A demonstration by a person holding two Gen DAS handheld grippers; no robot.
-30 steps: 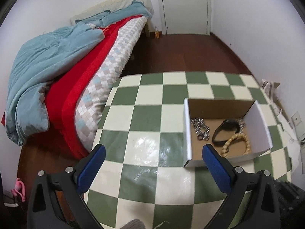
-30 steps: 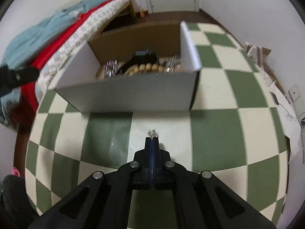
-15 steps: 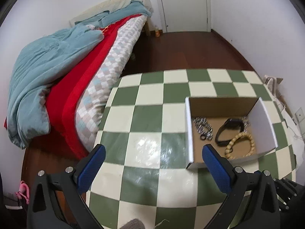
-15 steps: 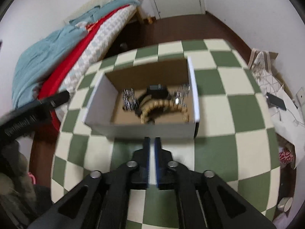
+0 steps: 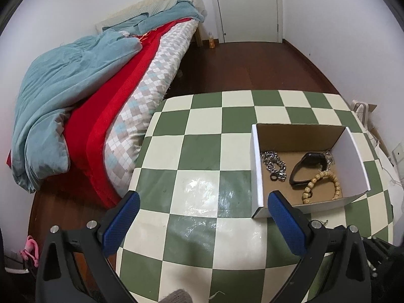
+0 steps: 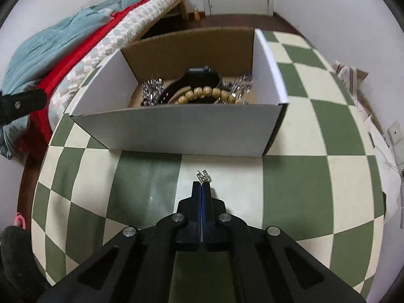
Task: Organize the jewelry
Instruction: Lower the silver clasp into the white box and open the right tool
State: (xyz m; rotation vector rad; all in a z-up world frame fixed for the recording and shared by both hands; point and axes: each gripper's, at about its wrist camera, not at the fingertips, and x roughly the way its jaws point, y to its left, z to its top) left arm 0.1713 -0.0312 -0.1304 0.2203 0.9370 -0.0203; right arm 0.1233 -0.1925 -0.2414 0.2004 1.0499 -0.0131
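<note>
A white cardboard box (image 5: 256,166) (image 6: 176,128) stands on the green-and-cream checkered table (image 5: 202,151). Inside lie a silver chain (image 5: 274,165), a black watch (image 5: 309,168) and a wooden bead bracelet (image 5: 322,185); they also show in the right wrist view, the watch (image 6: 199,77) behind the beads (image 6: 209,93). My right gripper (image 6: 202,184) is shut on a small silver piece of jewelry (image 6: 203,176), low over the table just in front of the box. My left gripper (image 5: 202,209) is open and empty, above the table left of the box.
A bed (image 5: 101,88) with a blue quilt and red blanket lies along the table's left side. Dark wooden floor and a white door (image 5: 248,5) are beyond. Papers and a bag (image 6: 353,80) lie to the right of the table.
My right gripper was raised and slightly open half a second ago; it has come back down and now is shut on the small silver piece in front of the box. The left gripper barely moved.
</note>
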